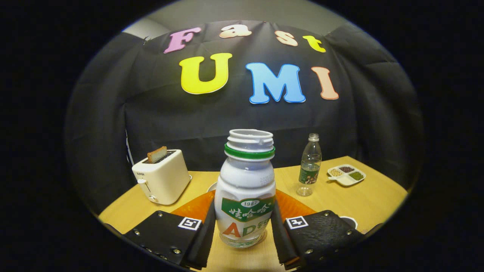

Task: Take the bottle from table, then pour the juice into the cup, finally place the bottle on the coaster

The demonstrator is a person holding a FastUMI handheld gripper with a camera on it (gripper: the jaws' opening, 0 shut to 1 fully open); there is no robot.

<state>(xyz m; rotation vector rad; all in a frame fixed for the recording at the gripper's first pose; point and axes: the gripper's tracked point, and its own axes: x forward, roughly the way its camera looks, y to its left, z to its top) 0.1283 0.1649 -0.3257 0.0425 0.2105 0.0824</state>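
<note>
A: From the gripper's own view, where does the bottle (245,189) stand?

B: Upright on the tabletop (372,196), right between the two fingers (280,230), uncapped, with a green ring under its open neck. The gripper (244,236) is spread around it; each finger sits close beside the bottle's lower body, but whether they press on it I cannot tell.

A: What lies behind it?

B: An orange coaster (293,206) shows past both sides of the bottle, just beyond the fingers. A bit of a white cup (212,186) peeks out at its left rear edge.

A: And the room around?

B: Bare wood runs toward the right edge. Near the back left corner stands a cream toaster (162,181) with a slice of bread (157,154) sticking up from its slot. Toward the back right, a clear water bottle (310,166) stands upright, and beside it, nearer the right corner, a divided snack dish (346,175). Both are well apart from the fingers. A small round white thing (349,221) shows just behind the right finger; I cannot tell what it is.
</note>
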